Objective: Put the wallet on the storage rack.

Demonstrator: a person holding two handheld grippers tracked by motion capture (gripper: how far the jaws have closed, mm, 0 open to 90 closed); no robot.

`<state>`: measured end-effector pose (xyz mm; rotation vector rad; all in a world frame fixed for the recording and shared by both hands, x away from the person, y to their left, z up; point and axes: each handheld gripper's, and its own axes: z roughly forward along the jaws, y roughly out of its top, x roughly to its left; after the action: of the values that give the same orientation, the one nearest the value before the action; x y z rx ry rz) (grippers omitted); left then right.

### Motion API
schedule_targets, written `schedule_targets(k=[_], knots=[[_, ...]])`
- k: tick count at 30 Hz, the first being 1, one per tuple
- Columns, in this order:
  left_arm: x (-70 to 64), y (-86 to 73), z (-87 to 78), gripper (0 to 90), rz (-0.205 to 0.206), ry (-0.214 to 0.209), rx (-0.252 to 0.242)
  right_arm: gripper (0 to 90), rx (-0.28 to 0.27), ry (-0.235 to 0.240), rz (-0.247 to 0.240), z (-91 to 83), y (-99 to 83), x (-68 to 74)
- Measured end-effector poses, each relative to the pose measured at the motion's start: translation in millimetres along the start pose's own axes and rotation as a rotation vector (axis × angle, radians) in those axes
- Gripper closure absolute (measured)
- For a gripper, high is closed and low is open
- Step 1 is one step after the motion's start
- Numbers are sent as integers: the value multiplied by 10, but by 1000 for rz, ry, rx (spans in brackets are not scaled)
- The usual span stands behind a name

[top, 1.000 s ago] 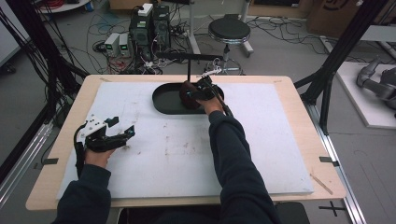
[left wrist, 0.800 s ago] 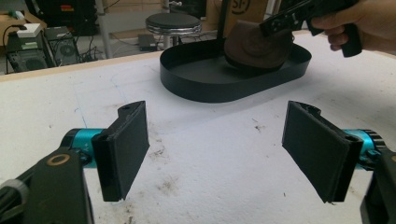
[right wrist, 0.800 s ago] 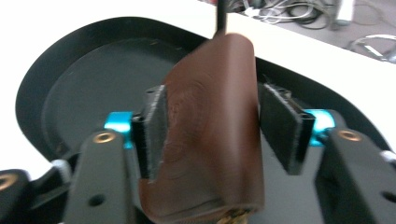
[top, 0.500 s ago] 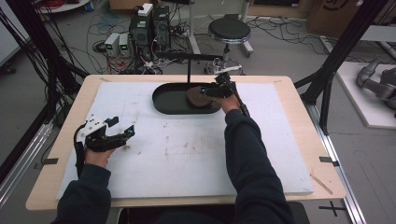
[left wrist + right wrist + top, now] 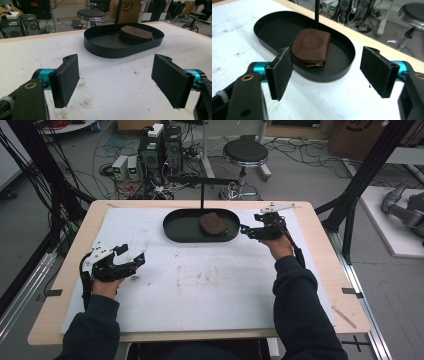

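Both grippers wide open, holding nothing | right gripper (image 5: 243,231) just beside black tray (image 5: 176,228) | brown zip pouch (image 5: 213,224) inside | left gripper (image 5: 134,257) over white mat (image 5: 210,285)

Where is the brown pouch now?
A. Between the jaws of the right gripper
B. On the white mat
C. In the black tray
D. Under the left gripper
C: the pouch lies inside the tray, and the right gripper is open beside the tray.

Smooth brown leather pouch (image 5: 312,47) in a matt black tray (image 5: 342,67); stained white paper (image 5: 210,285) over wooden table (image 5: 350,295)
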<state>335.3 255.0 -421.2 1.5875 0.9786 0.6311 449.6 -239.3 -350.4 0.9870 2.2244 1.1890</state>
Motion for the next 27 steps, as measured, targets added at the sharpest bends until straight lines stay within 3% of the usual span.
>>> schedule_targets(k=[2, 4, 7, 11, 12, 15, 16, 20, 27], knots=[[-14, 6, 5, 223, 5, -6, 2, 238, -8, -5, -1, -38, -19, 2], [-30, 13, 12, 223, 10, -10, 3, 252, -57, -6, -10, -170, -103, 19], [-45, 18, 20, 223, 12, -14, 4, 219, -40, -4, -14, -313, -172, 33], [-52, 25, 10, 223, 12, -13, 0, 252, -82, -4, -41, -498, -344, 73], [-54, 27, 8, 223, 11, -13, -3, 233, -96, -14, -38, -579, -465, 92], [-58, 29, 6, 223, 13, -14, -6, 218, -105, -23, -31, -648, -597, 106], [-64, 30, 6, 223, 12, -10, -6, 214, -108, -34, -17, -700, -740, 108], [-82, 33, 14, 223, 15, -13, -6, 213, -87, -49, 17, -710, -921, 96], [-80, 39, 7, 223, 19, -13, -6, 212, -63, -61, 8, -687, -955, 107]])
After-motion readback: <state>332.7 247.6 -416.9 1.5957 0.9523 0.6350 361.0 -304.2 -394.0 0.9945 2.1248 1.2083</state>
